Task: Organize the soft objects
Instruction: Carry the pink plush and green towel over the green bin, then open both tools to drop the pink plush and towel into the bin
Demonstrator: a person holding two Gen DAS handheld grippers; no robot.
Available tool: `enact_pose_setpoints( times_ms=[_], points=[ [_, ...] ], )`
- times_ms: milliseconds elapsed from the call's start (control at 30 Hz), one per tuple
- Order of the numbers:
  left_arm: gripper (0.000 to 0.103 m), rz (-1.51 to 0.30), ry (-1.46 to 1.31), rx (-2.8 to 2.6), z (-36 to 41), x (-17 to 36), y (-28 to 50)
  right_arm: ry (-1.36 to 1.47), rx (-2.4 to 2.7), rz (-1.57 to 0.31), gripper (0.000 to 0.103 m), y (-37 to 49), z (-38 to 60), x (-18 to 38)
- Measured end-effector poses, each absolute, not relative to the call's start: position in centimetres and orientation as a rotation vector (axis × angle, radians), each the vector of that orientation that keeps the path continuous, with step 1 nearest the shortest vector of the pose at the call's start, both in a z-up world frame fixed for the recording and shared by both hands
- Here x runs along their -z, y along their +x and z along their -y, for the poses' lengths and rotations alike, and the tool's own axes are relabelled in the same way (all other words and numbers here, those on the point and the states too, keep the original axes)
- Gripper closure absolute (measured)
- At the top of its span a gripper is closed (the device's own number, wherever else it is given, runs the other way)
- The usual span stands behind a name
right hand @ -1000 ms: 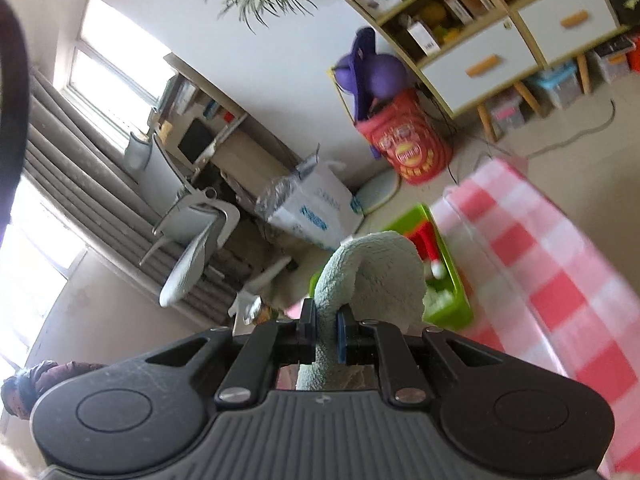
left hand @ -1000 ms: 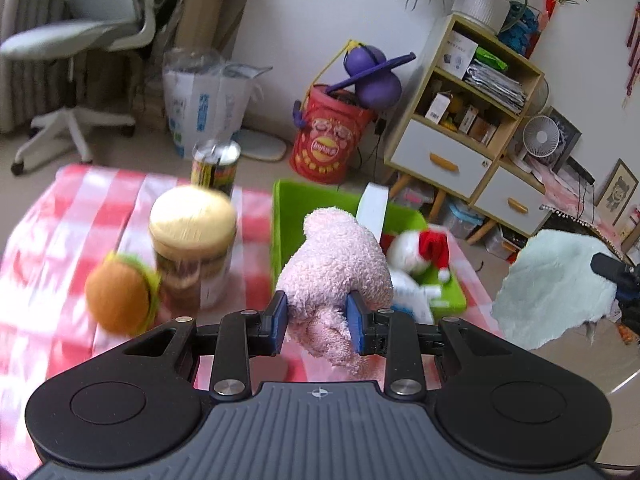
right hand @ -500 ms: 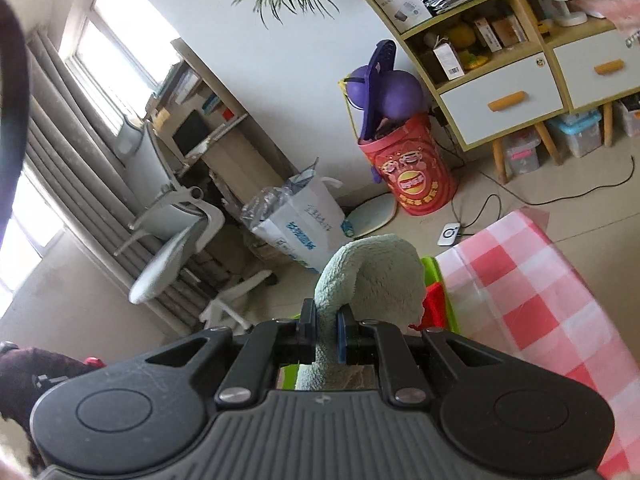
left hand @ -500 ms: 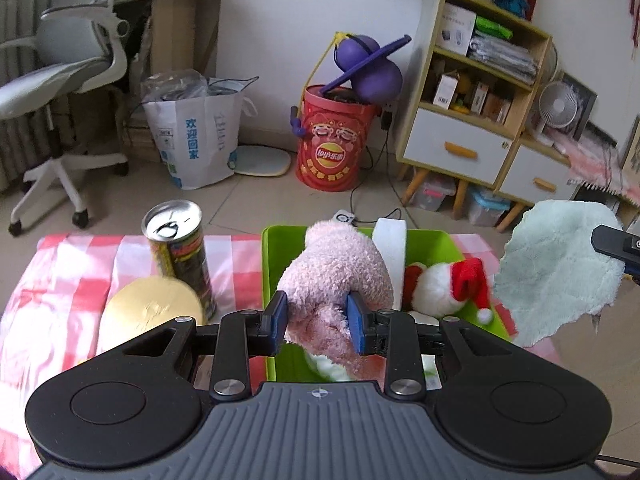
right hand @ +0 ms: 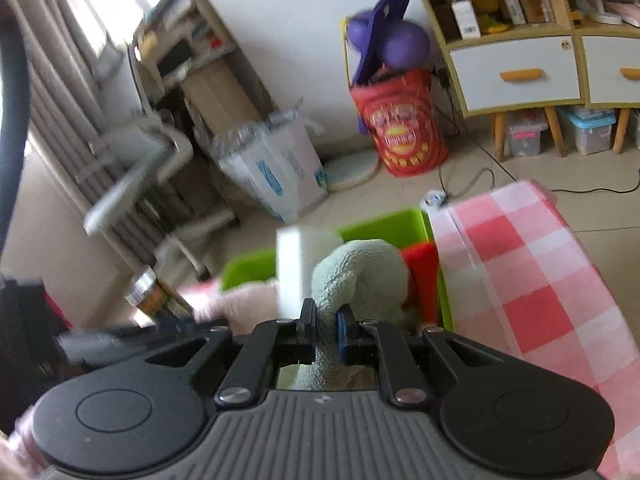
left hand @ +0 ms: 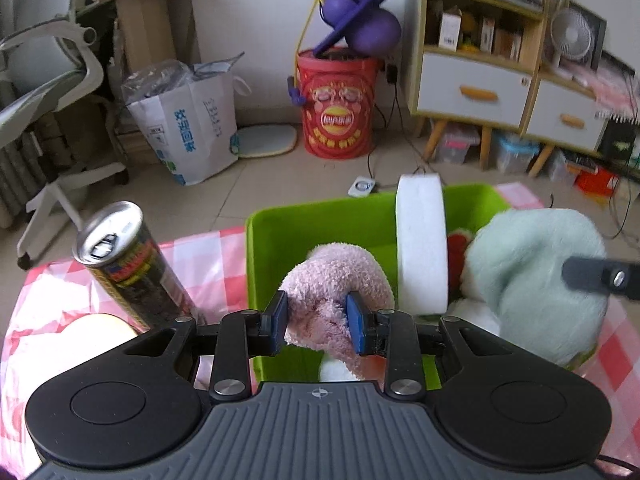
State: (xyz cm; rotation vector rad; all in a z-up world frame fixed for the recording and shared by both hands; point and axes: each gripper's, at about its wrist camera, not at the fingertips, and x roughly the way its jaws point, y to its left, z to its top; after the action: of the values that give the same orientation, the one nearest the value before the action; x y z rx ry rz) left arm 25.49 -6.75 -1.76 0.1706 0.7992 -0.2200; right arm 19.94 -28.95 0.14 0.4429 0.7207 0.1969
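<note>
The pink-and-white checked tablecloth point(left hand: 208, 252) carries a bright green plastic bin point(left hand: 264, 240), the place for the soft things. A white foam block point(left hand: 420, 240) stands upright inside it, with a red-and-white plush partly hidden behind.

The mint-green fleece cloth point(left hand: 532, 276) hangs over the bin's right part, pinched in the right gripper point(right hand: 325, 332), whose blue pads are nearly together on a thin fold.

The pink fleece cloth point(left hand: 336, 280) hangs over the bin's near-left part, clamped by the left gripper point(left hand: 317, 324) at moderate width around a thick bunch.

To release well, lower each cloth inside the rim before opening, left of the foam and right of it, clear of the drink can point(left hand: 128, 264) just beside the bin.
</note>
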Motion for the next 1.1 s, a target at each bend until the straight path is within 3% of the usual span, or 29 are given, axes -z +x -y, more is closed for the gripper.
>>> enact_pose_setpoints(
  times_ms=[567,767,900,1100],
  points=[
    [0.07,-0.829,0.269,0.165,8.2,4.0,26.9,0.279,-0.094,-0.868,0.103,21.5,27.9,4.5],
    [0.057,-0.798,0.254,0.183,8.0,2.9,26.1,0.301,-0.077,-0.874,0.103,21.2,28.1,3.3],
    [0.04,-0.759,0.254,0.195,7.9,1.5,24.9,0.343,-0.082,-0.866,0.086,20.4,28.8,1.8],
    [0.028,-0.74,0.238,0.201,7.3,-1.0,23.2,0.37,-0.067,-0.838,0.067,18.5,29.6,-1.0]
  ],
)
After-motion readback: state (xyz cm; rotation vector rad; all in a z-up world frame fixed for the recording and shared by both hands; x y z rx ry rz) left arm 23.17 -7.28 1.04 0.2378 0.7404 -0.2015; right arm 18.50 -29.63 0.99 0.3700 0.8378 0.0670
